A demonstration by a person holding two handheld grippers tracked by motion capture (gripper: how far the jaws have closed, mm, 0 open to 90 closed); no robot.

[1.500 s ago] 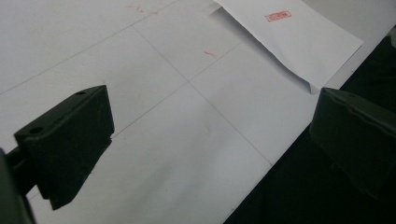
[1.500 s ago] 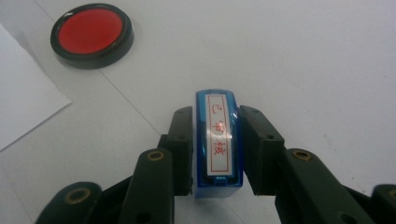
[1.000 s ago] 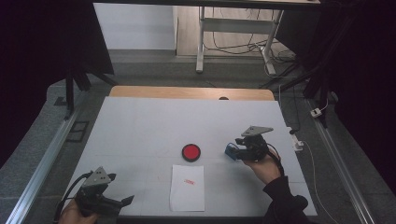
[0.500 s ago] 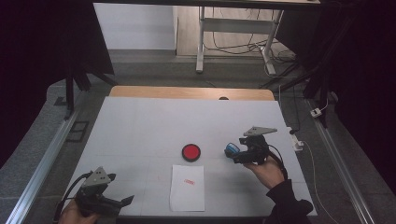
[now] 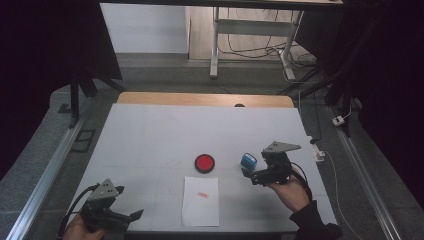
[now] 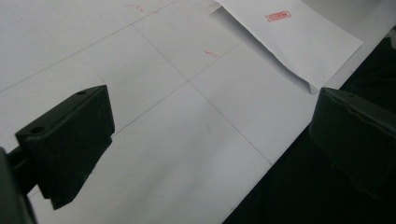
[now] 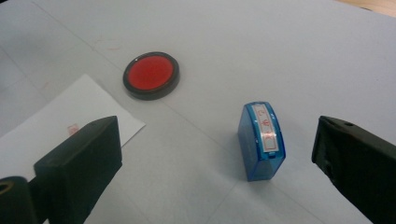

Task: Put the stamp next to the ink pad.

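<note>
stamp point(image 7: 261, 142) free; right gripper point(image 7: 219, 163) fingers apart

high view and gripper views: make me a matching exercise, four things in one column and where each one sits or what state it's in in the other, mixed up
Things
1. blue stamp
2. red ink pad
3. sheet of paper
4. left gripper

Places or states
A. lies near the table's front edge, with a small red print on it
B. held open over the table's front left corner
C. stands free on the table between the open jaws of the right gripper
D. round, lies at the middle of the table, beyond the paper

Pairs: 1-C, 2-D, 3-A, 4-B
</note>
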